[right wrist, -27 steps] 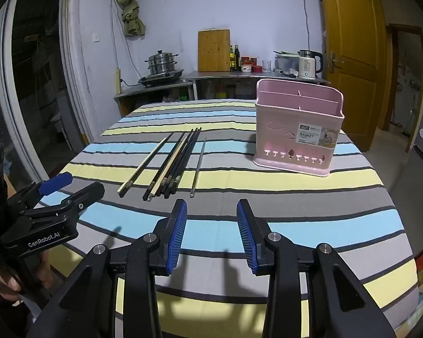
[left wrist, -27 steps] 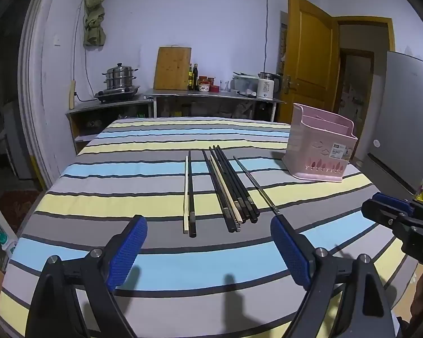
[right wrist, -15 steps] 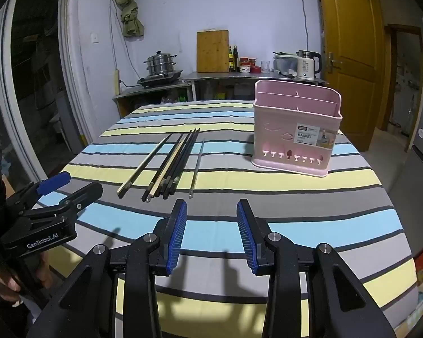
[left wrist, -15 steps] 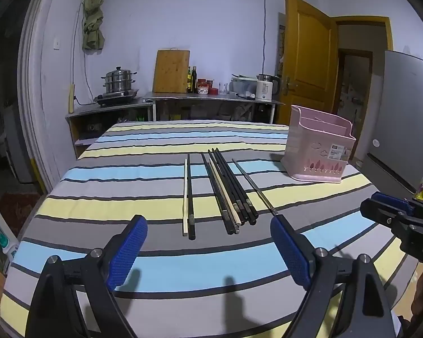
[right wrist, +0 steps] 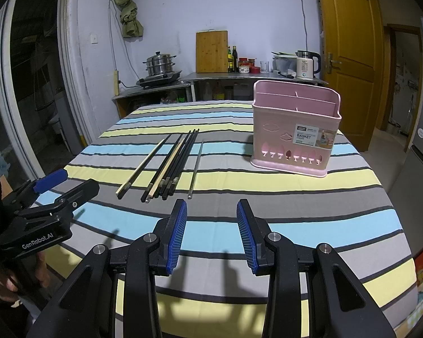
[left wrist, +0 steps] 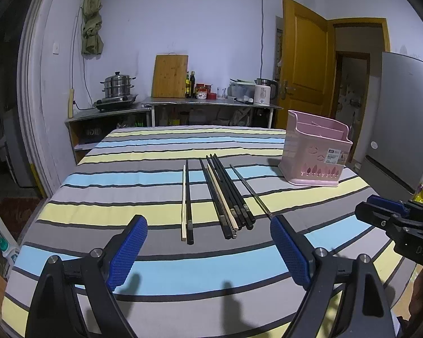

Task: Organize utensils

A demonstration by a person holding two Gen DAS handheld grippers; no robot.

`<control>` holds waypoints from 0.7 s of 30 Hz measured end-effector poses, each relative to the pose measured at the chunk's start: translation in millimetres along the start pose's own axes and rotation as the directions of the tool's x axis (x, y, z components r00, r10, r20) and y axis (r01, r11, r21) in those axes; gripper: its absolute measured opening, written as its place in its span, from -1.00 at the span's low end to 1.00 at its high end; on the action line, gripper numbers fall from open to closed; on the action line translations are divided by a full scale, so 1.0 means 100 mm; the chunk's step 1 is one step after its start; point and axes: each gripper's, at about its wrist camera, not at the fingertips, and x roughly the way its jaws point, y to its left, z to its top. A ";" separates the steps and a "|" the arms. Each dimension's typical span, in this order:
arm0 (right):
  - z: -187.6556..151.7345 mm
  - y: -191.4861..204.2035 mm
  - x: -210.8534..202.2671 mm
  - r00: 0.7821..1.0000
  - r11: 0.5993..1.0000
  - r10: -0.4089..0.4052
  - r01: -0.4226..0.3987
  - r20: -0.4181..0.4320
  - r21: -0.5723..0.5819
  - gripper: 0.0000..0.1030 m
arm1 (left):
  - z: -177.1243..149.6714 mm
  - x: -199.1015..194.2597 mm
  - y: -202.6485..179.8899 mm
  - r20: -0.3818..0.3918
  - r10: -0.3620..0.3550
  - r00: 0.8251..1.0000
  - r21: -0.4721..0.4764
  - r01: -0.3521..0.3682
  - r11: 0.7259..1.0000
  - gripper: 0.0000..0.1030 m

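Note:
Several chopsticks point(left wrist: 225, 194) lie side by side on the striped tablecloth point(left wrist: 155, 264), mostly black with a couple of pale ones; they also show in the right wrist view point(right wrist: 172, 163). A thin metal one point(right wrist: 195, 169) lies apart at their right. A pink utensil basket point(right wrist: 296, 132) stands upright to the right, also in the left wrist view point(left wrist: 315, 155). My left gripper point(left wrist: 208, 253) is wide open and empty, short of the chopsticks' near ends. My right gripper point(right wrist: 211, 233) is open, narrower, and empty, near the table's front.
The table's front edge lies just under both grippers. Behind the table a counter point(right wrist: 239, 76) holds a steamer pot, cutting board, bottles and a kettle. A wooden door point(right wrist: 349, 42) stands at the right. A grey fridge point(left wrist: 403, 129) is at the far right.
Both grippers have drifted slightly, so the chopsticks and basket sit a little lower in the views. Neither jaw opening has changed.

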 end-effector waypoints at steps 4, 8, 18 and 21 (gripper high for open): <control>0.00 0.00 0.00 1.000 1.000 0.000 0.000 0.000 0.000 -0.26 | 0.01 -0.01 -0.01 0.000 -0.004 1.000 0.001 0.004 1.000 0.73; 0.00 -0.01 0.00 1.000 1.000 0.000 0.000 0.000 0.000 -0.26 | 0.01 -0.01 -0.01 0.001 -0.007 1.000 0.001 0.007 1.000 0.73; 0.00 0.00 0.01 1.000 1.000 0.000 0.000 -0.001 -0.001 -0.26 | 0.01 -0.02 -0.01 -0.004 -0.017 1.000 -0.003 0.017 1.000 0.73; 0.00 0.00 0.01 1.000 1.000 -0.001 0.001 -0.001 -0.002 -0.26 | 0.01 -0.01 -0.01 -0.005 -0.020 1.000 -0.002 0.020 1.000 0.73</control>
